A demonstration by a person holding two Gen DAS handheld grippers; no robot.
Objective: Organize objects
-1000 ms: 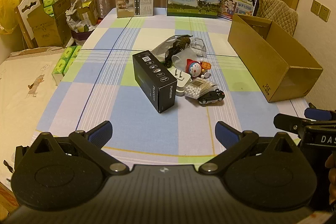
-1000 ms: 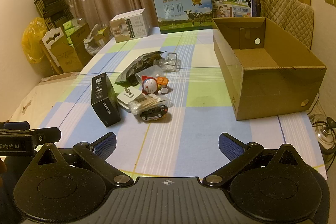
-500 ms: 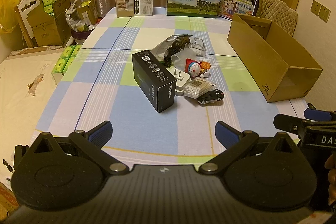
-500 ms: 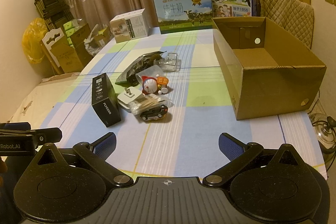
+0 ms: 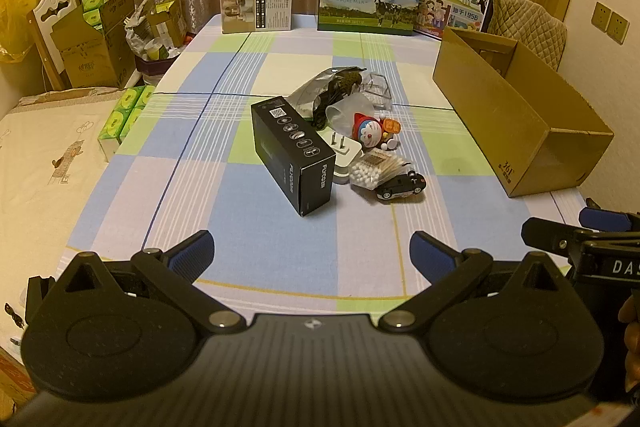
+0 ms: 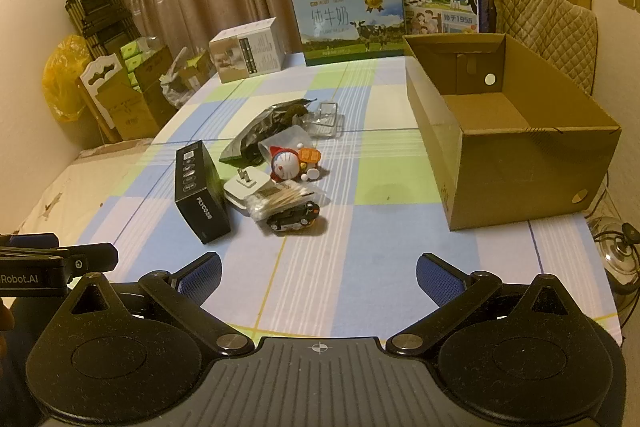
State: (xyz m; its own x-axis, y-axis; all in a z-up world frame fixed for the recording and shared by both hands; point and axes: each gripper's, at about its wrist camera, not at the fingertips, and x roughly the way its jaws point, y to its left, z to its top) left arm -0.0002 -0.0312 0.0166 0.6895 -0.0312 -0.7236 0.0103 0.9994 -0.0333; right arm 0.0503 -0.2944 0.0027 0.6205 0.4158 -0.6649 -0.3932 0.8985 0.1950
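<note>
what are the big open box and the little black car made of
The open box looks like plain brown corrugated cardboard, matte, with folded flaps and a punched round hole. The toy car seems to be glossy black plastic or painted metal; its sheen leaves that open.

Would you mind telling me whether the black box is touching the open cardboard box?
Apart. The right wrist view shows the black box and the cardboard box separated by bare checked tablecloth and the pile of small items.

Both wrist views look forward from the table's (image 5: 224, 155) near edge, sharing its central clutter.
</note>
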